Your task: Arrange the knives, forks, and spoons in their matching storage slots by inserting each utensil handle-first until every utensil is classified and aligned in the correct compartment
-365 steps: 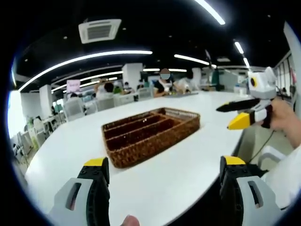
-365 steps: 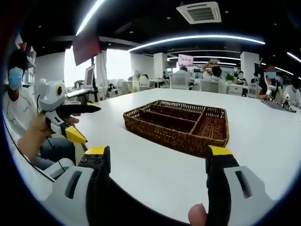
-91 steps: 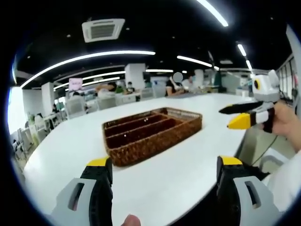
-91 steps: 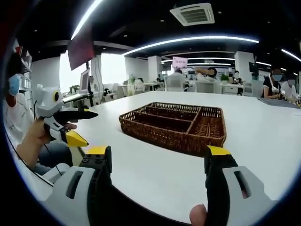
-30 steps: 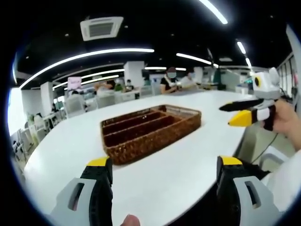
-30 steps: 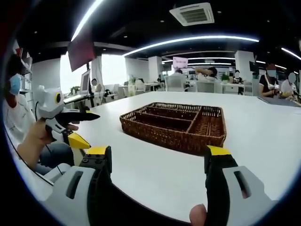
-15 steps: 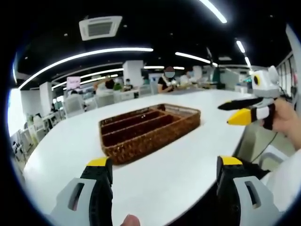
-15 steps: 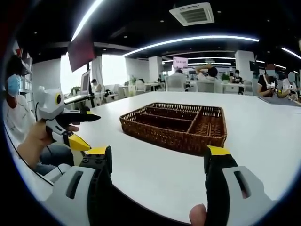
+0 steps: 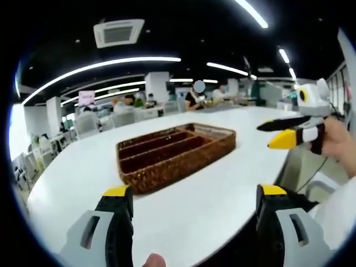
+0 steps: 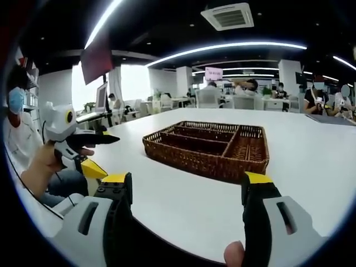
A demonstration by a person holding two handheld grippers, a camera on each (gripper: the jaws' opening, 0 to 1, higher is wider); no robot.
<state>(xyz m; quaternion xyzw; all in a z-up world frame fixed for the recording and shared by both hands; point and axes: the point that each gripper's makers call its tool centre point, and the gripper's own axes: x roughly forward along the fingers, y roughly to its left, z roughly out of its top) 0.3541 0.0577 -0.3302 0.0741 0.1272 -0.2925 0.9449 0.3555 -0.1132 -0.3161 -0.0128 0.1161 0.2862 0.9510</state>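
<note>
Yellow-tipped fingers (image 9: 118,193) of the left gripper (image 9: 189,194) stand wide apart with nothing between them, grey and black plastic bodies rising from the bottom of the left gripper view above a smooth, glossy white table (image 9: 72,172). The right gripper (image 10: 186,181) is spread just as wide and just as bare, its yellow-capped fingers (image 10: 115,179) framing the table edge in the right gripper view. A woven wicker tray (image 9: 173,151), brown, rectangular and shallow, sits on the table well ahead of both pairs of jaws and touches neither; thin wicker walls split it into long narrow slots running side by side, plus one shorter cross compartment at an end. In the left gripper view the tray lies up and slightly left of the gap between the jaws; in the right gripper view the same tray (image 10: 214,146) lies up and a little right of centre. The slots look dark inside and no cutlery can be made out in them. The opposite gripper enters each view from the side, held in a hand (image 9: 338,140), white-bodied with one black and one yellow-tipped jaw parted. Behind, an open office with desks, seated people and curved ceiling light strips (image 9: 94,69)
</note>
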